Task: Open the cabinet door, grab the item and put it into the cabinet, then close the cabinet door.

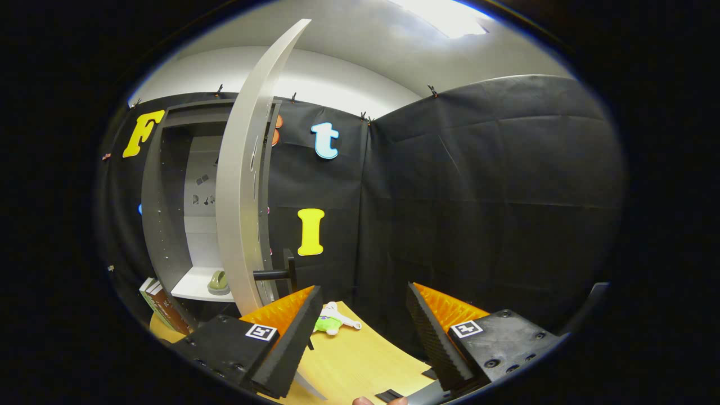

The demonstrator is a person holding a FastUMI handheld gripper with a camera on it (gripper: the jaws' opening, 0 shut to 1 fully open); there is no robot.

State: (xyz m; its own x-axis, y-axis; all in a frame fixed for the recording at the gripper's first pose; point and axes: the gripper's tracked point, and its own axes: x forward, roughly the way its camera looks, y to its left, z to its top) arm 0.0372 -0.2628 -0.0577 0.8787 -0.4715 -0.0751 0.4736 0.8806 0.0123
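The grey cabinet stands at the back left with its door swung out towards me, edge on. A dark bar handle sticks out of the door just above my left finger. On the cabinet's white shelf sits a small greenish item. A small plush toy, green and white, lies on the wooden table just beyond my fingers. My gripper is open, with nothing between its fingers.
Books lean at the foot of the cabinet on the left. Black cloth walls close the booth behind and to the right. A fingertip shows at the near table edge.
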